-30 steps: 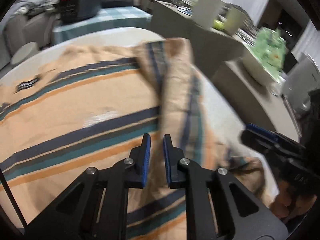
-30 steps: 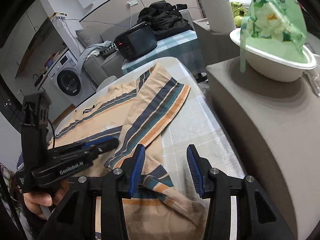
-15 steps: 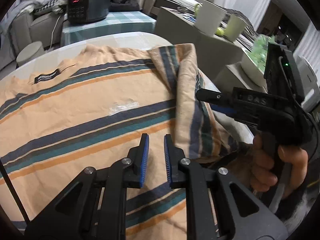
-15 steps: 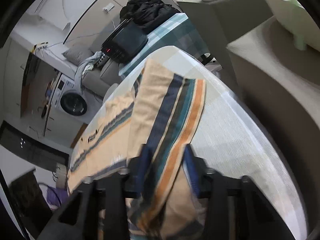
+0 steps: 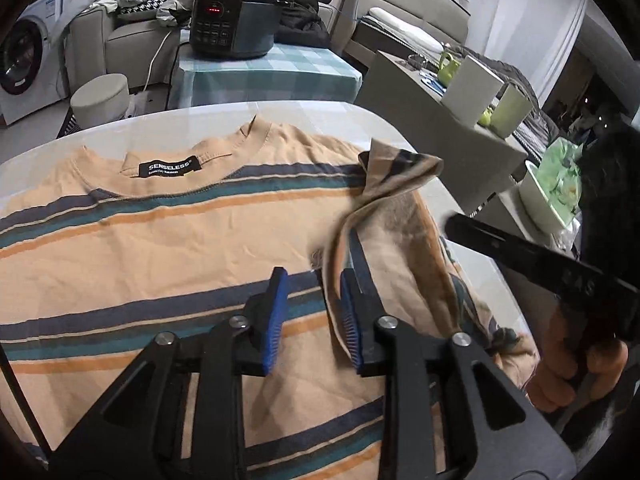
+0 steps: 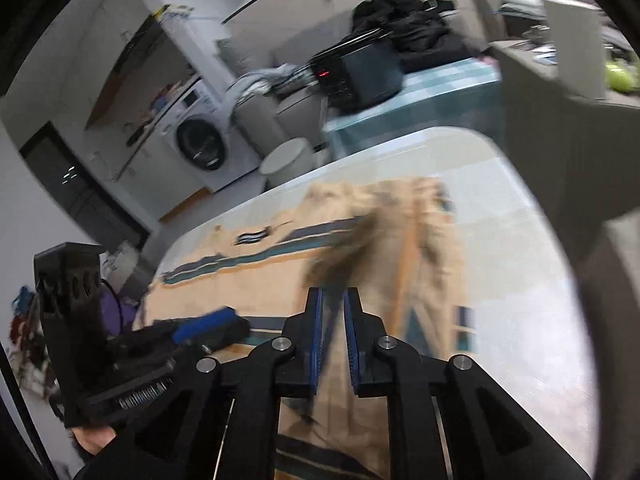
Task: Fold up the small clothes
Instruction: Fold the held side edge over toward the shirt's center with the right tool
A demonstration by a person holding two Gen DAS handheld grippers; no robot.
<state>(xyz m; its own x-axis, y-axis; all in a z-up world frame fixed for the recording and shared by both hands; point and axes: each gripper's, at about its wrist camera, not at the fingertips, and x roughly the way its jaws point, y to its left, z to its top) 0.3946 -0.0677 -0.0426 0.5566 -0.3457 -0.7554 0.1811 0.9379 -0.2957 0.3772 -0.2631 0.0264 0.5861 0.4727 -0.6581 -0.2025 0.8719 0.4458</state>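
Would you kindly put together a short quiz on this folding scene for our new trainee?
1. True or false: the black cooker stands on the same white table as the striped shirt.
2. The collar label reads: A) SENSELESS B) COTTON C) nothing, it is blank.
3. Fill in: the right gripper has its fingers closed on the shirt's ____.
Key: 1 false, it stands on the checked cloth behind; 2 A; 3 fabric, a lifted side part.
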